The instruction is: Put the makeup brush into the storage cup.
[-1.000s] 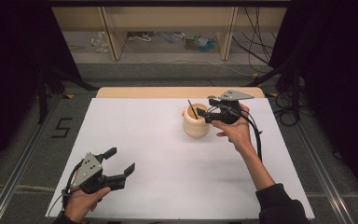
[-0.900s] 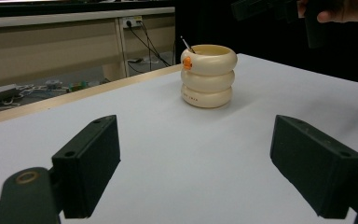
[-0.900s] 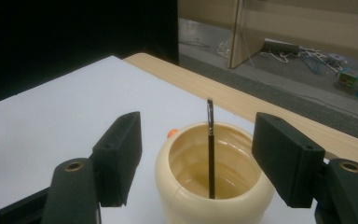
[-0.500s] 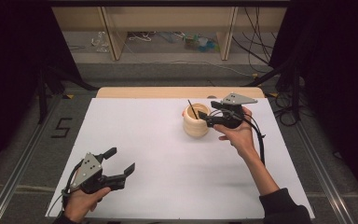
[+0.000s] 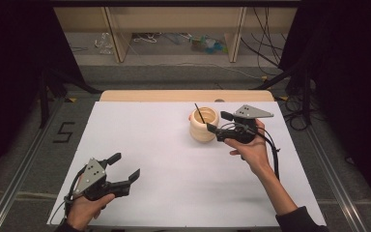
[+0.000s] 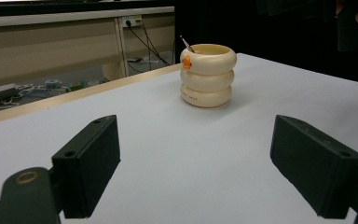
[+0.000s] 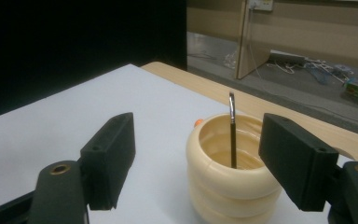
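Cream-coloured and ribbed like three stacked rings, the holder (image 5: 204, 124) is standing in the upper right of the white surface (image 5: 164, 159) in the high view, with a thin dark pen (image 5: 199, 113) leaning inside it. The right claw (image 5: 214, 122) has been pulling back toward the right of the frame, and its jaws have just been widening; nothing is sitting between them, the holder lying just ahead of the tips. In the right gripper view the pen (image 7: 232, 133) is standing free in the cup, so the drop into the holder looks done and the hand appears to be letting go of the job. The left claw (image 5: 124, 166) is resting at the lower left, jaws spread wide and empty, with the holder (image 6: 208, 74) far off in its own view. There is plenty of bare surface between the two hands. The holder is sitting near the far wooden edge (image 5: 183, 95), so any nudge upward in the frame risks pushing it off; the room toward the bottom is open.
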`<state>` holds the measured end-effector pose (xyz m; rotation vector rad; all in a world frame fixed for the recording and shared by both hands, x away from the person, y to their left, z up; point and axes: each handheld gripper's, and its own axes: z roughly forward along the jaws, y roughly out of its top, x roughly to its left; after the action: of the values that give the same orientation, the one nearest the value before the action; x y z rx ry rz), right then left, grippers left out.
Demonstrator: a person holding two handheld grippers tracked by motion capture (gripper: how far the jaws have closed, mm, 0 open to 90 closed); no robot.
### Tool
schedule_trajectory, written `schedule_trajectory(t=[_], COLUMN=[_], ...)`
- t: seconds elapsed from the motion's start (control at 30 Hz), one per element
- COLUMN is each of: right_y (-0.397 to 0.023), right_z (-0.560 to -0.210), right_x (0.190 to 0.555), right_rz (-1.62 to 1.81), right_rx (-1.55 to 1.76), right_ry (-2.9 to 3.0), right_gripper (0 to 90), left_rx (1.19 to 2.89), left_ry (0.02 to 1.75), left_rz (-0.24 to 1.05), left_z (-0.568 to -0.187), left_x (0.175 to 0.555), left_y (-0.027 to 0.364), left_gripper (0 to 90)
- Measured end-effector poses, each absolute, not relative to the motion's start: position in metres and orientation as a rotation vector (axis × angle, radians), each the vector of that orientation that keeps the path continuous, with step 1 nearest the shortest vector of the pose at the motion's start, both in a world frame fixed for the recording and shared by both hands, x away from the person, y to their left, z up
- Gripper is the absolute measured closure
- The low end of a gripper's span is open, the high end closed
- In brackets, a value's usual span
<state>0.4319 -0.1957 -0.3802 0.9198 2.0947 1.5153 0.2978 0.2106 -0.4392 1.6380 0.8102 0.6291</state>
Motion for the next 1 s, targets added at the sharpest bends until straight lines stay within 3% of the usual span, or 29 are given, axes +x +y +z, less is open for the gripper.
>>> schedule_trajectory(t=[1.0], right_y=[-0.202], right_z=[-0.392], right_x=[0.403], right_rz=[1.521], right_rx=[0.884], right_ry=[2.111], right_gripper=[25.5], left_rx=[1.639], left_ry=[0.803], left_rz=[0.637], left_z=[-0.439], left_x=[0.298], left_y=[0.211], left_gripper=[15.8])
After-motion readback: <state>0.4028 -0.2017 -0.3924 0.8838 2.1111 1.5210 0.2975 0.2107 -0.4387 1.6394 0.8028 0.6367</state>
